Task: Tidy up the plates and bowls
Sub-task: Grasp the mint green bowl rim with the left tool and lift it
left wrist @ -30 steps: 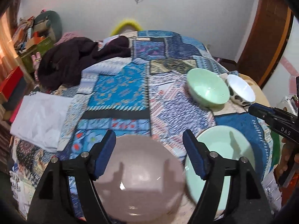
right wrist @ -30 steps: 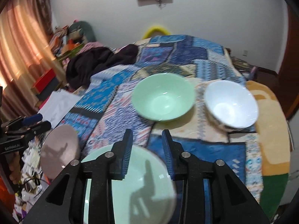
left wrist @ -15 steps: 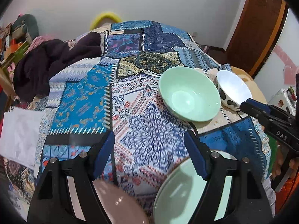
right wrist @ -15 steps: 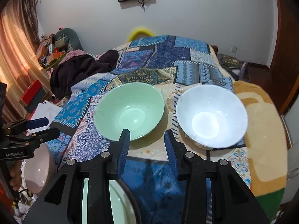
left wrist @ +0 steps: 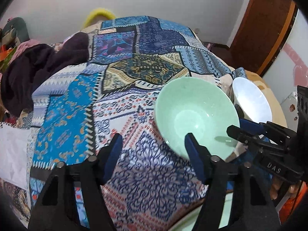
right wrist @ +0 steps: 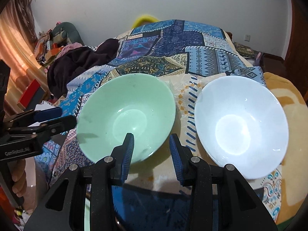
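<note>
A mint green bowl sits upright on the patchwork bedcover, and a white bowl stands just to its right. My left gripper is open and empty, its right finger over the green bowl's near-left rim. My right gripper is open and empty at the green bowl's near-right rim, with the left finger over the rim. Each gripper shows in the other's view: the right gripper and the left gripper. A sliver of a green plate lies below.
A dark heap of clothing lies at the back left of the bed. White paper lies at the left edge. Clutter and a curtain are on the left; a wooden door on the right.
Both grippers have moved forward over the bed to the green bowl. The pink plate has dropped out of view and the green plate nearly so. Both stay open.
</note>
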Demonstrator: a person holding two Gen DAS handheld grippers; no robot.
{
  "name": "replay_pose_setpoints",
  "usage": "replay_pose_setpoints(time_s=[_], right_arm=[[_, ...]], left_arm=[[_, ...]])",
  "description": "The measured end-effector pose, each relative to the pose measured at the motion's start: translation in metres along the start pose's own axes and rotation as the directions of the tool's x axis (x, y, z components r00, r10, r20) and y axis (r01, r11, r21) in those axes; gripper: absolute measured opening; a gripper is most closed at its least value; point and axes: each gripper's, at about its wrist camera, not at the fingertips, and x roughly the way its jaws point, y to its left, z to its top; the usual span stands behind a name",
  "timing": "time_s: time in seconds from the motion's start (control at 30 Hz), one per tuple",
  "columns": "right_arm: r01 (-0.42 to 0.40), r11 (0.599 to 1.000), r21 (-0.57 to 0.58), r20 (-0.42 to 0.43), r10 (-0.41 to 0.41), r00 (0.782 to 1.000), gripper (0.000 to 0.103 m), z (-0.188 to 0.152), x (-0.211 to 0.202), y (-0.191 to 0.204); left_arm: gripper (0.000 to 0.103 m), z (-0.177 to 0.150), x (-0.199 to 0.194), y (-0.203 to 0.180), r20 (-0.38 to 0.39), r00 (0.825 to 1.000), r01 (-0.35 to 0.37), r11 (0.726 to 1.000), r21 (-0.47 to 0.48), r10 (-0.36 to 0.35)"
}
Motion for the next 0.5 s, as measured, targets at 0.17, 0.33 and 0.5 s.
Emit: replay_pose_setpoints(time_s=[0.17, 0.33, 0.5], right_arm=[[-0.011, 1.0, 0.019, -0.021, 0.011, 1.0, 0.033, 0.003, 0.012, -0.002], [0.006, 1.0, 0.014, -0.007, -0.006, 1.0, 0.032, 0.004, 0.012, 0.002], [0.007, 1.0, 0.011, 0.002, -0.007, 1.0, 0.032, 0.003, 0.011, 0.002]], left_arm=[[0.052, 0.01, 0.021, -0.008, -0.02, 1.0, -0.001, 1.0, 0.025, 0.002], [0.04, 0.015, 0.036, -0.012, -0.039, 0.999, -0.008, 0.999, 0.044, 0.01], [0.026, 0.014, 0.05, -0.015, -0.078, 0.997, 0.0, 0.999, 0.051, 0.004]])
